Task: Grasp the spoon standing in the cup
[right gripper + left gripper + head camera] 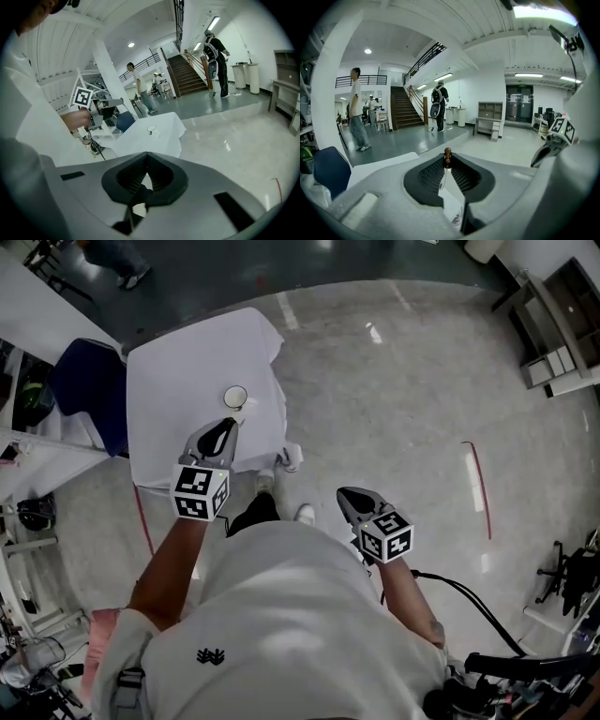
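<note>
The pale, glossy floor (403, 381) spreads out under and ahead of the right claw (344, 493). This claw hangs over the floor, well away from everything on the table. The table (178, 371), draped in a white cloth, lies beneath and ahead of the left claw (229, 424). A dark blue chair (89, 390) stands against the table's edge, off to that claw's left. Far ahead of the left claw a staircase (403, 108) climbs to a railed landing, with a standing person (356, 110) to its left.

The left claw reaches out over the cloth at the end of a bare forearm. Its jaws are drawn in close and pinch a slim thing at their tips. The thing has a small brown knob poking just past the tips and a pale stem running back between the pads toward the camera. This looks to be the spoon (447, 152), though the stem is too close and blurred to be sure of its shape.

The right claw's jaws are pressed together at the tips with nothing between them.

The white cup (235, 397) stands upright on the cloth just ahead of the left claw's tips. It is far ahead and to the left of the right claw.
</note>
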